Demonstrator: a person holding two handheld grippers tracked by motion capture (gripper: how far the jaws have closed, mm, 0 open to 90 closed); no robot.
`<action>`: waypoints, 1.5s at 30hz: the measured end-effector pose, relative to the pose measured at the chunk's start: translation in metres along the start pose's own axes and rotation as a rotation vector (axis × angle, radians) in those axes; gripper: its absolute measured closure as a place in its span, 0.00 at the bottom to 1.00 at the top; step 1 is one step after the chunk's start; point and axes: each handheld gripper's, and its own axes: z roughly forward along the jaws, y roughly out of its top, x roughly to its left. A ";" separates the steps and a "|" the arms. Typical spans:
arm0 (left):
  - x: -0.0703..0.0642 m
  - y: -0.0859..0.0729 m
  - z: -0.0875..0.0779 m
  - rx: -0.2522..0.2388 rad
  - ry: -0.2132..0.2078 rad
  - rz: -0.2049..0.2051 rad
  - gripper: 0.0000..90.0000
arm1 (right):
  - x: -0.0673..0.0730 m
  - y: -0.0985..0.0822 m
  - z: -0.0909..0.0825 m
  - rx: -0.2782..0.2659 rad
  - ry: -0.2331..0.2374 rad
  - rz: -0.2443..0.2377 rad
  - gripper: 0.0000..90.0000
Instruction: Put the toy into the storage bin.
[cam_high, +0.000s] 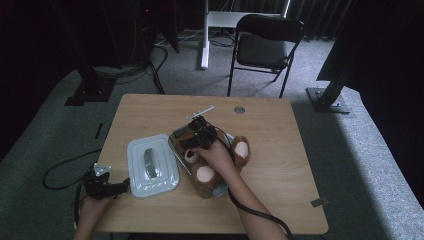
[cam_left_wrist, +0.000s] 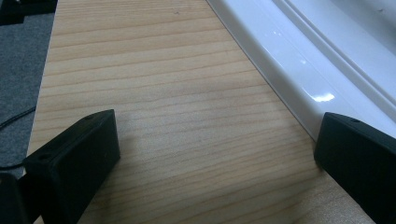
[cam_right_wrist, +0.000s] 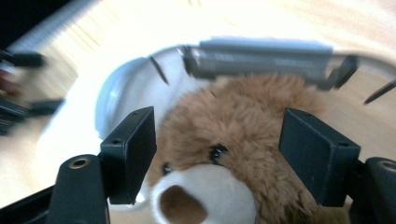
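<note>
The teddy bear lies near the middle of the wooden table, partly inside a clear plastic box and spilling over its near edge. It has shaggy mid-brown fur, a white muzzle with a brown nose, small black bead eyes, and pale cream pads on its paws. In the right gripper view the head sits between the two black jaws, with the box's clear rim and grey latch just behind it. The right gripper stands over the bear's head, jaws wide apart on either side of it; whether the pads press into the fur cannot be told. The left gripper rests at the table's near left edge, jaws wide apart with bare wood between them, one jaw just beside the pale grey lid, which lies flat, left of the box.
</note>
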 end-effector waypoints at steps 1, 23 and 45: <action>0.000 0.000 0.000 0.000 0.000 0.000 0.01 | 0.000 0.001 -0.006 -0.017 0.012 0.003 0.30; 0.000 0.000 0.000 0.000 0.000 -0.001 0.01 | -0.018 -0.050 -0.133 -0.238 0.015 -0.010 0.31; 0.000 0.000 0.000 0.001 0.000 0.000 0.01 | -0.049 -0.122 -0.140 -0.190 -0.034 0.048 0.90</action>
